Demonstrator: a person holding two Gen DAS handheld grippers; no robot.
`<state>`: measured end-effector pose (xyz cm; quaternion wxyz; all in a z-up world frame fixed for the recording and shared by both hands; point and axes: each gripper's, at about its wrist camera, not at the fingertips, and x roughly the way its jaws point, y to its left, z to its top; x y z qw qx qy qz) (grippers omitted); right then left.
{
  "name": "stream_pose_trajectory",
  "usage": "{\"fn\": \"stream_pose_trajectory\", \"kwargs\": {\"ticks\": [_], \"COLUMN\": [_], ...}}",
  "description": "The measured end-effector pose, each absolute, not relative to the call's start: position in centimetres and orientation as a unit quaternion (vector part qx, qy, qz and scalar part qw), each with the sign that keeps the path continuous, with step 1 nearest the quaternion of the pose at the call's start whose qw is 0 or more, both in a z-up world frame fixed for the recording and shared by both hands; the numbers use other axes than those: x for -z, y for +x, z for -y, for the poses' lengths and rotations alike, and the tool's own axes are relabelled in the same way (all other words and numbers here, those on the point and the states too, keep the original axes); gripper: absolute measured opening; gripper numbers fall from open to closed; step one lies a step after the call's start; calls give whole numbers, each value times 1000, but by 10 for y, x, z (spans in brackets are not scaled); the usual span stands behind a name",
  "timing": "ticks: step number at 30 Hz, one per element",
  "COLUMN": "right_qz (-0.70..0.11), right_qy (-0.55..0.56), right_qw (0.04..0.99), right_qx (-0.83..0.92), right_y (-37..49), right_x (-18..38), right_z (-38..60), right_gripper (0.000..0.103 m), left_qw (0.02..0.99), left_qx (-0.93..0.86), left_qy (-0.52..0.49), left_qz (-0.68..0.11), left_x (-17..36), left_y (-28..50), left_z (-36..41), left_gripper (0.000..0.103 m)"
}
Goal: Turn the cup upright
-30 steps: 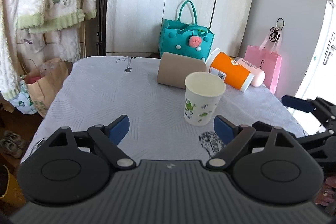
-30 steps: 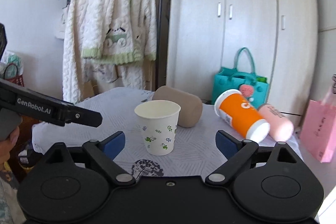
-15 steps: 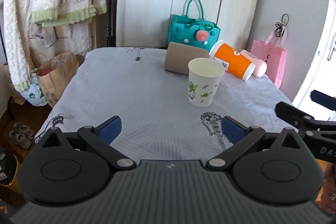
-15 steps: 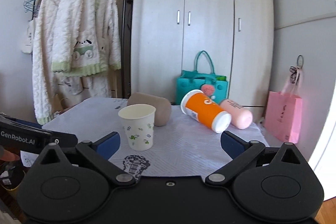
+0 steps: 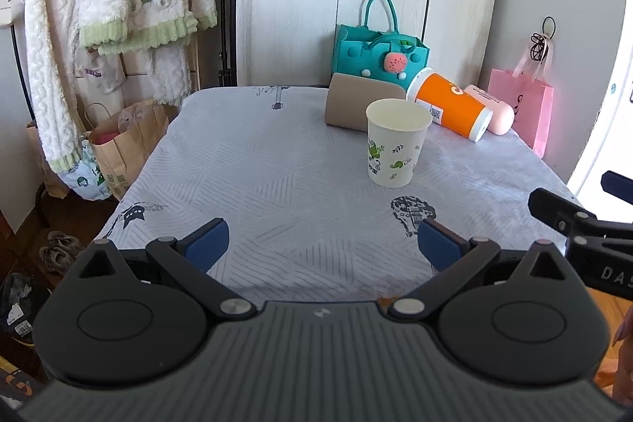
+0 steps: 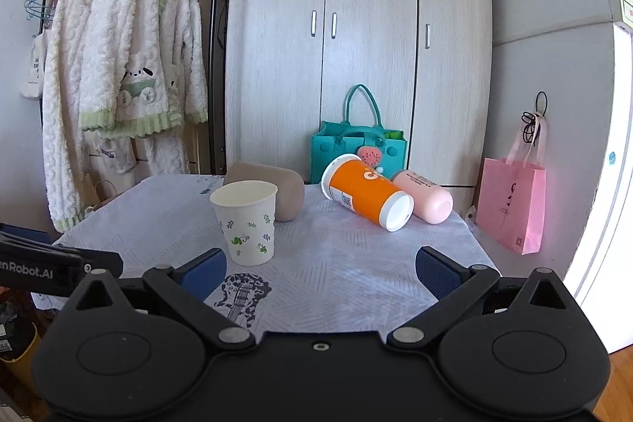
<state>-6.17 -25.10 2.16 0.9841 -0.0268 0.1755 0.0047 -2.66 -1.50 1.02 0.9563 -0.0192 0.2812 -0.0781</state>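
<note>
A white paper cup with green leaf print (image 5: 395, 143) stands upright, mouth up, on the table; it also shows in the right wrist view (image 6: 247, 222). Behind it three cups lie on their sides: a brown one (image 5: 362, 105), an orange one (image 5: 449, 105) and a pink one (image 5: 492, 109). My left gripper (image 5: 322, 244) is open and empty above the table's near edge, well back from the cups. My right gripper (image 6: 320, 271) is open and empty, also short of the cups.
The table (image 5: 257, 165) has a grey patterned cloth. A teal bag (image 5: 378, 52) stands behind it by a wardrobe. A pink bag (image 5: 522, 109) hangs at the right. A clothes rack with white robes (image 5: 107, 6) and paper bags (image 5: 126, 141) stand at the left.
Both grippers have drawn back and risen away from the cups, which now look smaller and farther. The paper cup stays upright in place.
</note>
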Motion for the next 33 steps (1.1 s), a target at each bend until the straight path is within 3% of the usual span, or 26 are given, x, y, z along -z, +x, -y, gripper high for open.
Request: {"fn": "stream_pose_trajectory", "kwargs": {"ticks": [33], "right_qz": [-201], "right_qy": [-21], "right_qw": [979], "right_qx": [38], "right_y": [-59], "right_x": [-9], "right_z": [256], "right_gripper": [103], "left_qw": [959], "left_qx": [33], "left_qy": [4], "left_qz": [-281], "left_x": [3], "left_y": [-23], "left_z": [18], "left_gripper": [103]}}
